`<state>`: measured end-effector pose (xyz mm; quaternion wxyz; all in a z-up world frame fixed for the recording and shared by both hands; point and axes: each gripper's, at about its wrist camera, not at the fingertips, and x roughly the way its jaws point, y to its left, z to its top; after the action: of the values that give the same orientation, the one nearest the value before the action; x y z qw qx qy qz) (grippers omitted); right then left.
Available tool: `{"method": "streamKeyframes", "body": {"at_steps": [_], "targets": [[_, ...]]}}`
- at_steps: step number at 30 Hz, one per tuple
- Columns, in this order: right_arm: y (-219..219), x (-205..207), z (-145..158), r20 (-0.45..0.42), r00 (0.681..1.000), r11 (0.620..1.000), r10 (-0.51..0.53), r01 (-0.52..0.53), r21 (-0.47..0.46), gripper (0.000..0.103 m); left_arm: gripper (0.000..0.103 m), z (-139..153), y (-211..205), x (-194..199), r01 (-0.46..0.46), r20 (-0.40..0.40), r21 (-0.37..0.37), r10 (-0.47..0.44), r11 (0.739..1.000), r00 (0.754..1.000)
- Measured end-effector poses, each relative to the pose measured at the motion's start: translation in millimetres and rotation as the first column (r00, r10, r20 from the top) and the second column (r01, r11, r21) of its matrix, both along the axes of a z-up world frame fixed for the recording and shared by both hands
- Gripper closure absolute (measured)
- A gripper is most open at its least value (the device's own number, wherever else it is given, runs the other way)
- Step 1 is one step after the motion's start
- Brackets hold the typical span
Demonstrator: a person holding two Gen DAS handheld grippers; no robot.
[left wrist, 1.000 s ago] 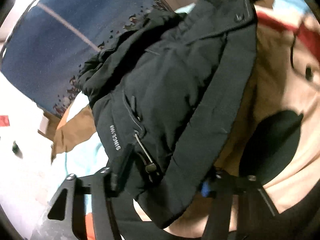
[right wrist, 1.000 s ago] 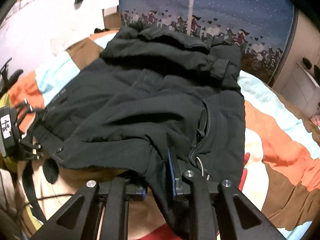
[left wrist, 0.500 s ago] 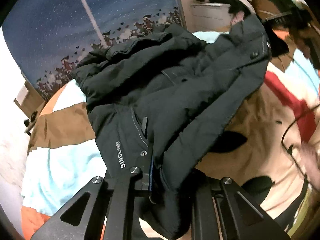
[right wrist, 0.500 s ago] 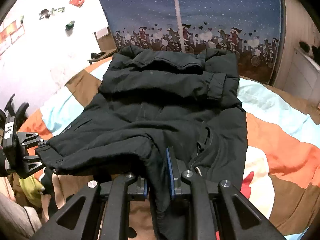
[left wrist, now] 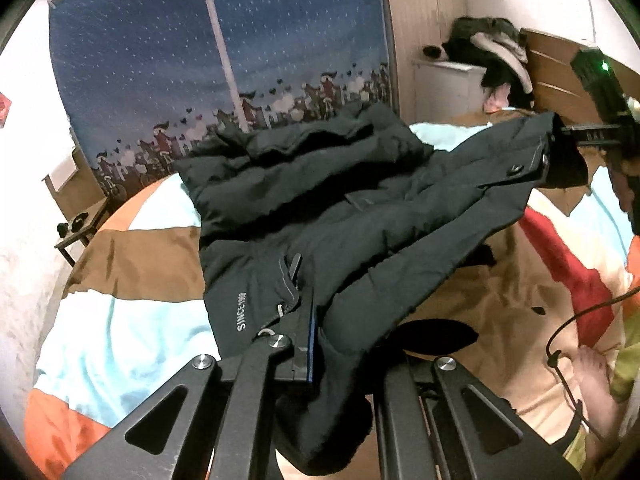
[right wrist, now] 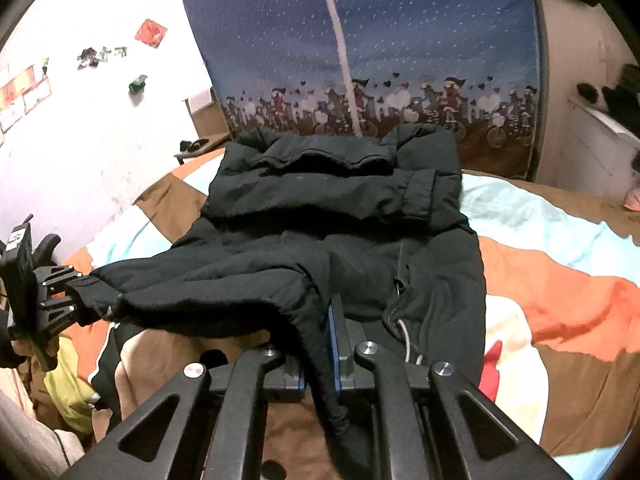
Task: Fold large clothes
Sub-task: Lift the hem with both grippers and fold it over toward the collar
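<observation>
A black padded jacket [left wrist: 320, 208] lies on the striped bedspread [left wrist: 132, 268], collar towards the blue curtain. My left gripper [left wrist: 320, 344] is shut on the hem corner beside the white "SINCE" print and holds it off the bed. My right gripper [right wrist: 322, 344] is shut on the other hem corner of the jacket [right wrist: 320, 216]. The hem hangs stretched between the two. In the right wrist view the left gripper [right wrist: 52, 292] shows at the far left with cloth in it. In the left wrist view the right gripper [left wrist: 592, 132] shows at the upper right.
A blue curtain [right wrist: 400, 40] with cartoon figures hangs behind the bed. A white cabinet [left wrist: 448, 80] with a pile of clothes [left wrist: 492, 48] stands at the back right, and a small side table [left wrist: 76, 224] at the left. A black cable [left wrist: 568, 328] lies on the bedspread.
My left gripper has shut on the hem and risen, with its view rolled level. The right gripper has also risen, and the hem now hangs lifted between them.
</observation>
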<state>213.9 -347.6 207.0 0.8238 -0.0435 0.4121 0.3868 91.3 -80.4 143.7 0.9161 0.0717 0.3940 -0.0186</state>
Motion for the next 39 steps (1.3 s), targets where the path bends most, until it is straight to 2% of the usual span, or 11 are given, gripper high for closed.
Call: {"method": "streamKeyframes", "body": {"at_steps": [8,12,15,20,27,30,34,39], "targets": [[-9.3,-48.4,36.3,0.097,0.992,0.997,0.078,-0.076,-0.024,0.095,0.098,38.2,3.3,-37.2,-0.001,0.078,-0.001,0.002,1.000,0.997],[-5.7,-59.2,45.9,0.103,0.988,0.993,0.111,-0.107,-0.040,0.095,0.098,47.6,9.7,-44.3,0.015,0.060,0.009,-0.015,1.000,0.998],[0.9,-51.9,43.1,0.096,0.989,0.993,0.115,-0.111,-0.046,0.095,0.098,47.5,10.9,-33.9,0.026,0.040,0.021,-0.027,0.999,0.999],[20.0,-15.5,39.3,0.089,0.992,0.995,0.092,-0.087,-0.052,0.095,0.098,50.7,25.0,13.2,0.014,0.028,0.029,-0.015,0.999,1.000],[58.1,51.0,45.5,0.206,0.974,0.992,0.091,-0.071,-0.103,0.095,0.098,58.1,63.5,94.2,-0.056,0.059,0.040,0.053,0.998,0.997],[73.5,84.4,42.5,0.221,0.972,0.992,0.075,-0.050,-0.116,0.095,0.098,58.0,74.6,126.5,-0.082,0.085,0.055,0.077,0.995,0.993],[93.1,125.0,30.5,0.231,0.972,0.991,0.046,-0.017,-0.129,0.095,0.098,48.4,86.0,163.4,-0.114,0.109,0.082,0.105,0.990,0.988],[108.7,159.9,9.9,0.219,0.975,0.989,0.028,0.006,-0.151,0.095,0.098,27.9,106.8,203.6,-0.158,0.089,0.058,0.153,0.986,0.984]]}}
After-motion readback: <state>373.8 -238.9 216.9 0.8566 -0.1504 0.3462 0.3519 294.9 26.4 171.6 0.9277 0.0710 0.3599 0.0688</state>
